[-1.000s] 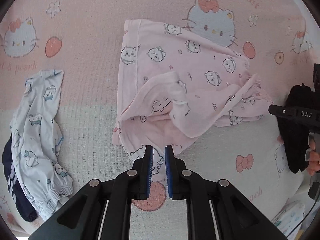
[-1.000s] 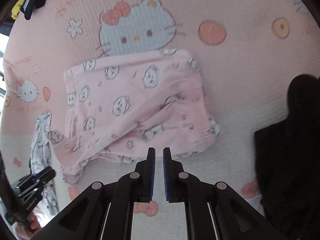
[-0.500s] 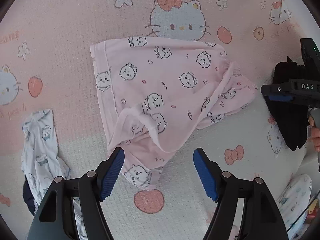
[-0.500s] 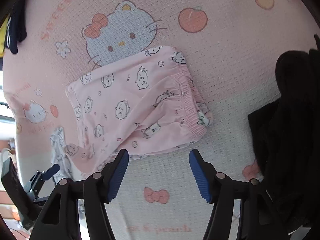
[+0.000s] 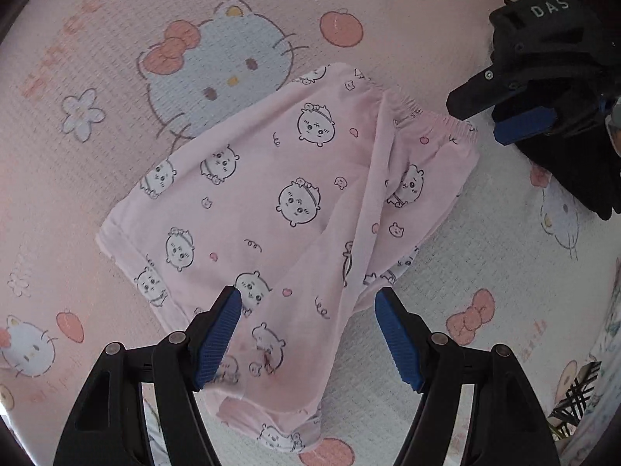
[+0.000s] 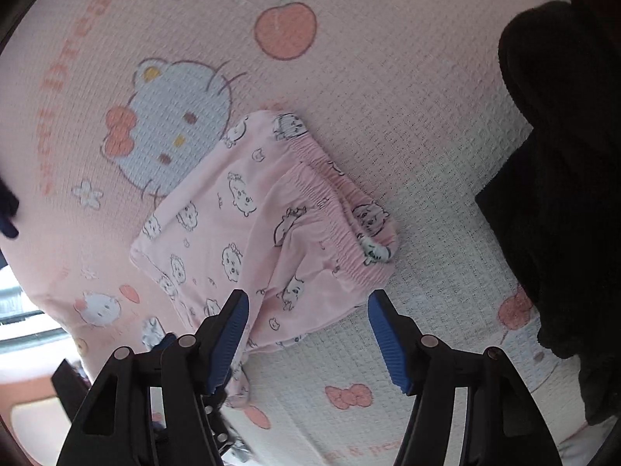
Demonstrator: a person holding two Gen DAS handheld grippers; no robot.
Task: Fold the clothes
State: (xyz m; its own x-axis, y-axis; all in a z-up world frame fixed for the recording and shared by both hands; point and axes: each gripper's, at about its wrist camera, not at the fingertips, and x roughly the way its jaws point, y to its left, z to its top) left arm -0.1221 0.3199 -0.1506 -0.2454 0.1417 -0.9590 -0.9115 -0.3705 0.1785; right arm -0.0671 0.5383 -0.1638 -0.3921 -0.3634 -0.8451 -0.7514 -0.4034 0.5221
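Note:
Pink pyjama shorts [image 5: 279,209] with cartoon faces lie partly folded on the Hello Kitty bedspread [image 5: 116,39]. One leg runs down toward the camera between my fingers. My left gripper [image 5: 306,303] is open and empty, hovering over that leg. In the right wrist view the same shorts [image 6: 271,233] show their elastic waistband [image 6: 330,202] at the right. My right gripper [image 6: 308,305] is open and empty above their near edge. It also shows in the left wrist view [image 5: 520,116] by the waistband end.
A pile of black clothing [image 6: 562,194] lies to the right of the shorts; it also shows in the left wrist view [image 5: 582,178]. The bedspread's edge and a window lie at lower left in the right wrist view [image 6: 23,310].
Both grippers went from shut to open. Both have since moved in closer over the shorts, which now look larger in both views.

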